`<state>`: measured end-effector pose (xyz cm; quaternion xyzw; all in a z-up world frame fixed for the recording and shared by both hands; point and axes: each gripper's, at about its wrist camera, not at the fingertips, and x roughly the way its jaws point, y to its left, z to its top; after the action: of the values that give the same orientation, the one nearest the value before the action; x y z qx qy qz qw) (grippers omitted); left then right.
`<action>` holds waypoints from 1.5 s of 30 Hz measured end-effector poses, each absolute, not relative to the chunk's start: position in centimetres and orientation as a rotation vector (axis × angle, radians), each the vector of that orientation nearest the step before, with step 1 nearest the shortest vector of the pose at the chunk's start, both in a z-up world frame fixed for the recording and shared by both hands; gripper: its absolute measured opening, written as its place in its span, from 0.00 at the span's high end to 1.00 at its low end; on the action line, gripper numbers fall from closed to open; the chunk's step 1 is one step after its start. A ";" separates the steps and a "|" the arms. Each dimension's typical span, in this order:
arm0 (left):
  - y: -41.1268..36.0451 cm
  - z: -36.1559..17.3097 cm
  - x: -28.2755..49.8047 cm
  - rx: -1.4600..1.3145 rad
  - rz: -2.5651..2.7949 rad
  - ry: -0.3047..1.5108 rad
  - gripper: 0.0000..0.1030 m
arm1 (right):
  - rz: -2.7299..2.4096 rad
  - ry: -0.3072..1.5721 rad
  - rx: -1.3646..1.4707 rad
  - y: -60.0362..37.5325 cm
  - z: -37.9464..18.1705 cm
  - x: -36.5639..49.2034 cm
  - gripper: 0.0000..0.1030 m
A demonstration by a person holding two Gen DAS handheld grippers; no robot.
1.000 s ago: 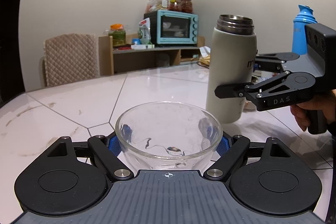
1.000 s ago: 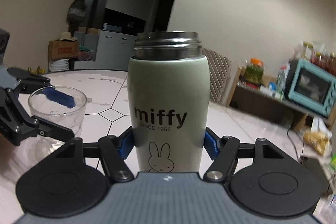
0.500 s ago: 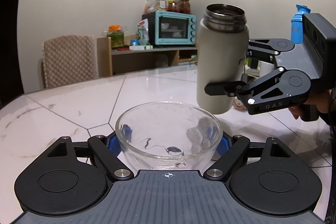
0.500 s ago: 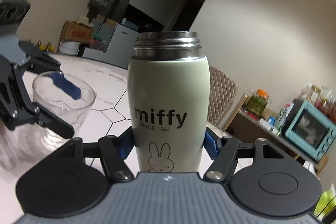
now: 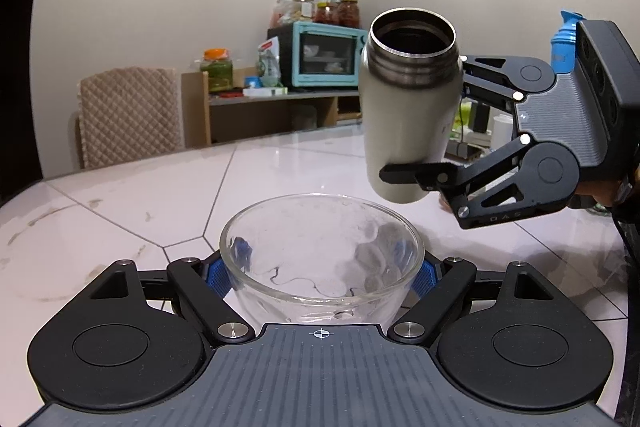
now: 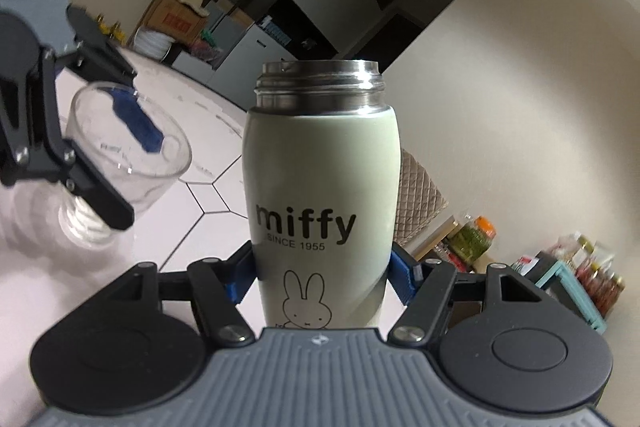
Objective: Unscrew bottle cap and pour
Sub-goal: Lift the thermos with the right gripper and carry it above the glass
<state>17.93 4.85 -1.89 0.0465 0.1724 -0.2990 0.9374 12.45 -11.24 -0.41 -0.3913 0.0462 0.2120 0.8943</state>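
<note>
"miffy SINCE 1955" and a rabbit drawing mark the pale green bottle (image 6: 320, 203), whose steel threaded mouth is uncapped. The right tool (image 6: 322, 275) clamps it low on both sides, lifted off the desk (image 5: 140, 195) and tipped toward the glass cup (image 5: 320, 259). The left tool (image 5: 322, 273) grips that cup, closed around its sides.

We are wearing black linkage grippers (image 5: 320, 267) with blue finger pads (image 5: 218, 277), silver screws and ribbed grey housings.
</note>
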 end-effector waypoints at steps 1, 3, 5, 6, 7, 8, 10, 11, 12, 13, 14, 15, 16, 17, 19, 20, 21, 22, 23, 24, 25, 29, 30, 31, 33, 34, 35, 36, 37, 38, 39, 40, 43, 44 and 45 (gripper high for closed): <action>4.8 -1.9 17.9 0.095 -0.612 0.351 0.15 | 0.436 0.091 -0.832 -11.1 -0.6 12.3 0.33; 4.8 -1.8 17.9 0.095 -0.614 0.350 0.15 | 0.431 0.082 -0.865 -10.8 -0.9 12.1 0.33; 4.8 -1.8 17.9 0.095 -0.615 0.349 0.15 | 0.428 0.079 -0.889 -10.6 -1.1 11.9 0.33; 4.8 -1.8 17.9 0.095 -0.616 0.348 0.15 | 0.426 0.078 -0.900 -10.5 -1.2 11.9 0.33; 4.9 -1.8 17.8 0.096 -0.616 0.349 0.15 | 0.425 0.076 -0.911 -10.4 -1.3 11.8 0.33; 4.9 -1.8 17.8 0.097 -0.617 0.349 0.15 | 0.423 0.074 -0.921 -10.3 -1.4 11.8 0.33; 5.1 -1.9 17.7 0.098 -0.619 0.349 0.15 | 0.418 0.070 -0.938 -10.2 -1.6 11.6 0.33; 5.1 -1.9 17.6 0.099 -0.619 0.349 0.15 | 0.415 0.069 -0.947 -10.1 -1.8 11.5 0.33; 5.2 -1.9 17.6 0.100 -0.620 0.349 0.15 | 0.414 0.069 -0.952 -10.1 -1.9 11.5 0.33; 5.2 -1.9 17.6 0.101 -0.621 0.349 0.15 | 0.414 0.070 -0.956 -10.1 -2.0 11.5 0.33; 5.3 -1.9 17.5 0.102 -0.622 0.350 0.15 | 0.415 0.071 -0.959 -10.1 -2.1 11.5 0.33; 5.3 -1.9 17.5 0.102 -0.621 0.349 0.15 | 0.415 0.072 -0.963 -10.0 -2.2 11.5 0.33; 5.3 -1.8 17.4 0.102 -0.621 0.350 0.15 | 0.414 0.071 -0.967 -10.0 -2.3 11.4 0.33; 5.3 -1.8 17.4 0.101 -0.621 0.350 0.15 | 0.414 0.069 -0.972 -10.0 -2.4 11.3 0.33; 5.3 -1.7 17.3 0.101 -0.620 0.351 0.15 | 0.412 0.066 -0.982 -10.0 -2.6 11.1 0.33; 5.2 -1.7 17.3 0.101 -0.620 0.352 0.15 | 0.412 0.065 -0.985 -10.0 -2.7 11.1 0.33; 5.2 -1.7 17.4 0.101 -0.620 0.352 0.15 | 0.411 0.065 -0.990 -10.0 -2.8 11.1 0.33; 5.2 -1.7 17.3 0.102 -0.619 0.352 0.15 | 0.411 0.066 -0.994 -10.0 -2.8 11.1 0.33; 5.2 -1.6 17.3 0.101 -0.619 0.352 0.15 | 0.411 0.067 -0.998 -10.0 -2.8 11.1 0.33; 5.2 -1.6 17.3 0.100 -0.619 0.352 0.15 | 0.411 0.068 -1.002 -10.1 -2.8 11.1 0.33; 5.2 -1.6 17.3 0.100 -0.619 0.352 0.15 | 0.410 0.067 -1.006 -10.1 -2.8 11.1 0.33; 5.2 -1.5 17.3 0.102 -0.620 0.353 0.15 | 0.407 0.059 -1.022 -9.9 -2.9 11.1 0.33; 5.2 -1.4 17.3 0.102 -0.620 0.353 0.15 | 0.408 0.059 -1.023 -9.9 -2.9 11.2 0.33; 5.2 -1.5 17.3 0.102 -0.620 0.353 0.15 | 0.406 0.057 -1.027 -9.8 -3.0 11.1 0.33; 5.2 -1.4 17.2 0.101 -0.621 0.350 0.15 | 0.407 0.056 -1.031 -9.7 -2.9 11.1 0.33; 5.2 -1.4 17.2 0.101 -0.620 0.350 0.15 | 0.406 0.053 -1.039 -9.7 -3.0 11.1 0.33; 5.2 -1.4 17.2 0.100 -0.619 0.351 0.15 | 0.405 0.049 -1.049 -9.6 -3.1 11.0 0.33; 5.1 -1.4 17.2 0.101 -0.618 0.351 0.15 | 0.405 0.047 -1.055 -9.7 -3.2 10.9 0.33; 5.1 -1.4 17.2 0.102 -0.617 0.351 0.15 | 0.405 0.046 -1.060 -9.7 -3.2 10.8 0.33; 5.0 -1.4 17.2 0.103 -0.617 0.351 0.15 | 0.405 0.046 -1.063 -9.6 -3.3 10.8 0.33; 5.0 -1.4 17.2 0.103 -0.618 0.352 0.15 | 0.404 0.046 -1.066 -9.6 -3.3 10.8 0.33; 5.0 -1.4 17.2 0.103 -0.618 0.352 0.15 | 0.402 0.045 -1.069 -9.5 -3.3 10.8 0.33; 4.9 -1.4 17.1 0.104 -0.621 0.352 0.15 | 0.397 0.044 -1.079 -9.2 -3.3 10.8 0.33; 4.9 -1.4 17.1 0.104 -0.621 0.351 0.15 | 0.397 0.045 -1.082 -9.1 -3.3 10.8 0.33; 4.9 -1.4 17.1 0.104 -0.621 0.351 0.15 | 0.396 0.043 -1.088 -9.0 -3.3 10.8 0.33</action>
<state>17.11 4.93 -1.43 0.0511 0.1718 -0.3039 0.9357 10.78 -9.02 -3.28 -0.5139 0.0204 0.1872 0.8369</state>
